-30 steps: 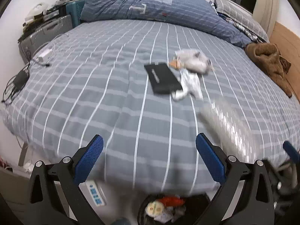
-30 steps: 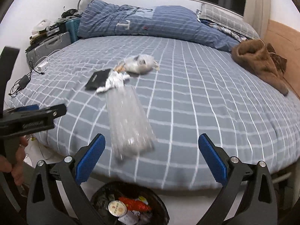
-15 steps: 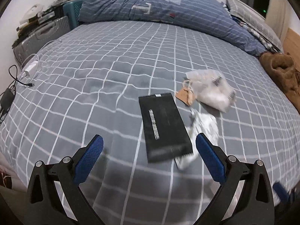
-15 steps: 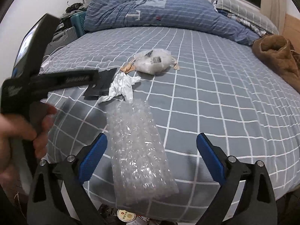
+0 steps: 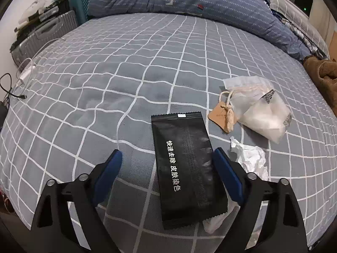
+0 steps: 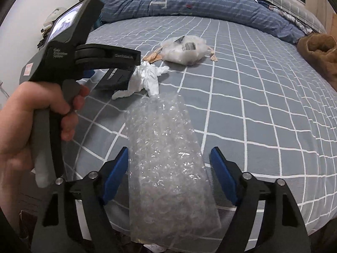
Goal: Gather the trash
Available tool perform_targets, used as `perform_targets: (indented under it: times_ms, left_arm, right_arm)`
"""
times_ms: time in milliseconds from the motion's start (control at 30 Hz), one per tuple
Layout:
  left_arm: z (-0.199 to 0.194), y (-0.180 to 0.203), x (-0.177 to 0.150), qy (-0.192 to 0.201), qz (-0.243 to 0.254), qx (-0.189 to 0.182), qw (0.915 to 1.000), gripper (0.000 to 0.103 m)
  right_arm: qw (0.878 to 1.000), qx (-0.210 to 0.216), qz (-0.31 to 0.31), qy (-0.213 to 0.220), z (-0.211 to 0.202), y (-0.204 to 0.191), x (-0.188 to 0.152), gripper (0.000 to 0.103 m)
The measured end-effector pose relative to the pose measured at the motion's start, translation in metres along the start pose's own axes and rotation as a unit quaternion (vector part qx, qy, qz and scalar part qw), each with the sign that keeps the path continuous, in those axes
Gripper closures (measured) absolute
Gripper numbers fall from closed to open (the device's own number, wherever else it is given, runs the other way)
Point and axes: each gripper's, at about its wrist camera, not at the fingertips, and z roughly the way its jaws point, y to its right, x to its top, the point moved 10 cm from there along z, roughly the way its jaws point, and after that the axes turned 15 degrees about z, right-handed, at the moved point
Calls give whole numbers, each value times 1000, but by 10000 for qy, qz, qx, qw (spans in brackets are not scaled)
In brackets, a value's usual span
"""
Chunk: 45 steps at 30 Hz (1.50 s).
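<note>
Trash lies scattered on the grid-patterned bed (image 5: 147, 73).

Left wrist view: the black sachet (image 5: 187, 168) lies flat between the fingers of the left gripper (image 5: 166, 164), which is spread wide, holding nothing. The right finger sits just beside the sachet's edge, the left finger well clear. Looks lined up so a squeeze would catch the sachet across its width, though a flat packet on soft bedding may slide. Crumpled white tissue (image 5: 250, 158) is just beside the sachet; beyond it, a clear plastic bag (image 5: 265, 113) with a brown tag (image 5: 221, 116). No bubble wrap visible here.

Right wrist view: the bubble wrap (image 6: 168, 168) runs between the fingers of the right gripper (image 6: 168, 164), released, nothing grasped. The wrap overhangs the bed's near edge; whether either pad touches it is unclear. This view shows the person's hand (image 6: 38, 113) on the other gripper's handle, reaching over the sachet (image 6: 115, 80), mostly hidden by it. Tissue (image 6: 145, 78) and plastic bag (image 6: 185, 48) lie further back. No bin clearly visible.
</note>
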Motion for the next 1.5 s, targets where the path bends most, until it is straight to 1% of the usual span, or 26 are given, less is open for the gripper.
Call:
perform_targets:
  times_ms: [67, 133, 167, 233, 333, 433, 500, 567, 600, 633, 733, 967, 1067, 1133, 1167, 1200, 1333, 1367, 1433, 1500]
  left_arm:
    - [2, 0, -2, -40, -20, 27, 10000, 24]
    - [2, -2, -3, -53, -12, 72, 10000, 31]
    - [2, -3, -4, -55, -1, 90, 9999, 33]
    - [2, -5, -4, -56, -6, 120, 9999, 42]
    - [1, -6, -5, -46, -20, 127, 9999, 48]
    - [0, -6, -4, -28, 2, 147, 9999, 48]
    - [-3, -7, -1, 37, -92, 76, 9999, 47]
    - [-6, -8, 2, 113, -176, 5, 9998, 39]
    - [-6, -8, 4, 143, -194, -11, 9997, 33]
    - [-6, -7, 5, 159, -195, -12, 9997, 30]
    - [-4, -2, 8, 134, -77, -33, 9999, 27]
    - [11, 3, 2, -49, 102, 64, 9999, 29]
    - [14, 4, -1, -109, 261, 217, 9994, 36]
    - [13, 5, -2, -107, 310, 252, 9991, 44]
    - [13, 5, -2, -107, 324, 264, 9991, 46]
    - [12, 4, -2, -109, 334, 280, 9990, 51]
    - [9, -2, -1, -66, 309, 322, 9990, 63]
    - [8, -3, 0, -49, 325, 335, 9989, 64]
    - [6, -6, 1, -26, 329, 350, 9988, 71]
    - [2, -9, 2, 13, 295, 297, 9991, 76]
  right_arm:
    - [10000, 31, -35, -28, 0, -2, -2, 37]
    - [10000, 60, -55, -56, 1, -4, -3, 41]
    - [9999, 65, -57, -58, 0, -4, -3, 43]
    - [9999, 78, -59, -67, 1, -5, -3, 46]
    - [9999, 82, -82, -77, 1, -7, -4, 50]
    - [9999, 84, -66, -91, 1, -8, -4, 54]
    - [9999, 89, -54, -101, 3, -7, -4, 54]
    - [9999, 89, -58, -101, 3, -7, -4, 54]
    - [9999, 88, -61, -99, 3, -7, -4, 54]
    - [9999, 88, -61, -100, 3, -7, -4, 54]
    - [9999, 87, -58, -100, 3, -8, -4, 54]
    - [9999, 85, -54, -105, 3, -8, -3, 54]
    - [9999, 80, -54, -103, 3, -8, -3, 54]
    - [9999, 79, -53, -100, 4, -8, -3, 55]
    - [9999, 80, -51, -93, 3, -8, -3, 56]
    - [9999, 82, -52, -86, 3, -8, -3, 57]
    - [9999, 95, -72, -69, 2, -10, -2, 62]
    - [9999, 100, -79, -62, 2, -11, -2, 64]
    - [9999, 106, -86, -41, 1, -11, -1, 67]
    - [9999, 120, -73, -31, 0, -11, 0, 68]
